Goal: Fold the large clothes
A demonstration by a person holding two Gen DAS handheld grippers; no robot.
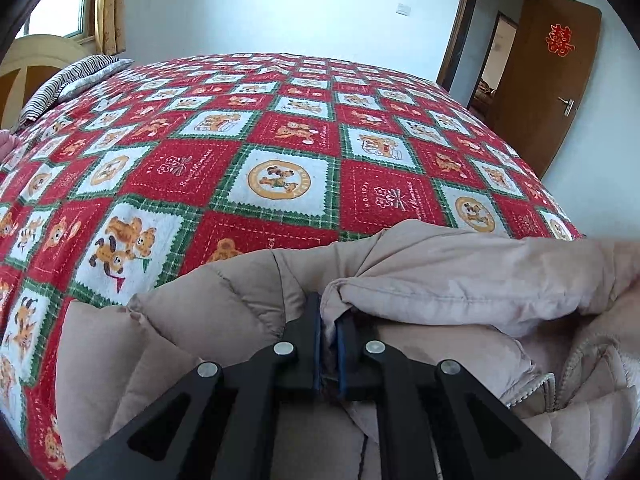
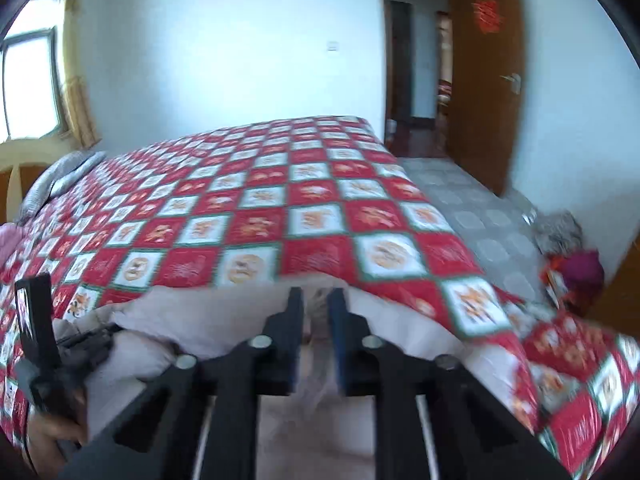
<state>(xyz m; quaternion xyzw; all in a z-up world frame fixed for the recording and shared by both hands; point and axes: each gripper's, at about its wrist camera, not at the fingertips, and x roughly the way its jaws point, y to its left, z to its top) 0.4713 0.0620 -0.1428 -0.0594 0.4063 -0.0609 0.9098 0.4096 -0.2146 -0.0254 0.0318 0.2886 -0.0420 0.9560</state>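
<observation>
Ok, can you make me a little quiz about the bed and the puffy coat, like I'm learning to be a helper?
1. True or false: the left gripper is pinching a fold of the coat.
2. What does the coat lie on? A) the floor B) the bedspread C) a chair
3. Fill in: the door at the far side of the room stands ____.

Key
1. True: the fabric is squeezed between its closed fingers.
2. B: the red and white squares with bears are all around it.
3. Open: you can see into the next room. The right gripper has fabric between its fingers too, but that view is too blurred to tell if it grips.
</observation>
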